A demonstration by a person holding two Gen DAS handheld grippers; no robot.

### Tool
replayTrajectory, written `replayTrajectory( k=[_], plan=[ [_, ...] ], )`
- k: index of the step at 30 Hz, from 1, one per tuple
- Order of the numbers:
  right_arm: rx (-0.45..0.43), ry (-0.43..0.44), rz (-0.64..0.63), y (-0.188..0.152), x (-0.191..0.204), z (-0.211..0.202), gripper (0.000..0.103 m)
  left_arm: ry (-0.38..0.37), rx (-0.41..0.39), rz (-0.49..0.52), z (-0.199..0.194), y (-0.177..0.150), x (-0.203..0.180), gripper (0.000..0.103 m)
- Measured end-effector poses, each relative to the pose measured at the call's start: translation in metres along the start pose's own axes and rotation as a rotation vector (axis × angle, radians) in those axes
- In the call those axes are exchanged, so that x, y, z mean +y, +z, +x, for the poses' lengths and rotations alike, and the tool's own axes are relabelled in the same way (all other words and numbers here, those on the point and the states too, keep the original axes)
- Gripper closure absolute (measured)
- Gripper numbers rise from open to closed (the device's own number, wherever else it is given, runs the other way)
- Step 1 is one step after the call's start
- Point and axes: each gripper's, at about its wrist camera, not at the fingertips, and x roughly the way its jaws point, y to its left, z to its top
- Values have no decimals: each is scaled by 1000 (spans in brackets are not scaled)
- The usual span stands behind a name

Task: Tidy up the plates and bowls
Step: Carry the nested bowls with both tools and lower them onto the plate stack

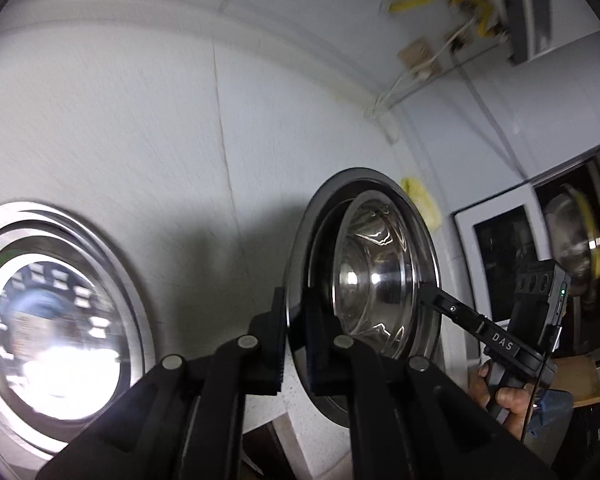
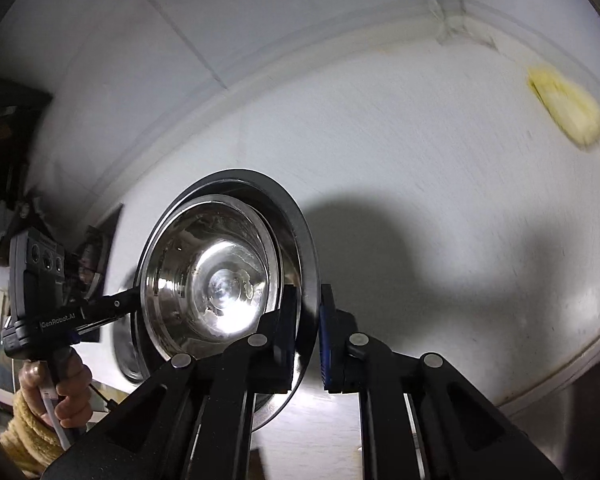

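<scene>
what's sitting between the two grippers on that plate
A steel bowl sits in the plate, between the left gripper and right gripper clamped on opposite rims; both wrist views show it.

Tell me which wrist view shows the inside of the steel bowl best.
The right wrist view: the steel bowl faces that camera almost squarely, its bright base visible. The left wrist view shows the bowl obliquely, foreshortened, nested in the plate both grippers hold.

The round steel plate [image 1: 428, 248] and the steel bowl [image 2: 208, 280] in it are mirror-bright silver. Both tools are black, the right tool [image 2: 310, 328] with blue ribbed pads. The surface [image 2: 420, 184] is pale grey-white; a yellow cloth [image 2: 566, 110] lies there. A fuzzy cream-yellow sleeve [image 2: 28, 436] shows.
</scene>
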Motion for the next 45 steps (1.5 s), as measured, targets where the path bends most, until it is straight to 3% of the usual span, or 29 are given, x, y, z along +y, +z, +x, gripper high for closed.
replayTrajectory(
  k=[5,10,16,26,36,45],
  plan=[
    [-67,67,-74,8,78,-24,94,6,-91,-21,-88,7,23,96],
    [-85,92,-112,-7,156,-28,94,56,-163,-10,-167,-4,53,96],
    [-73,103,-120,-29,205,-14,93,89,-195,-62,-211,-25,101,96],
    [29,120,-146,-35,226,45,94,116,-195,-210,-195,-56,163,96],
    [105,169,-189,-22,216,68,94,171,-244,-273,-173,-54,165,96],
    [123,165,-136,-27,209,91,93,200,-221,-279,-146,-38,181,96]
  ],
)
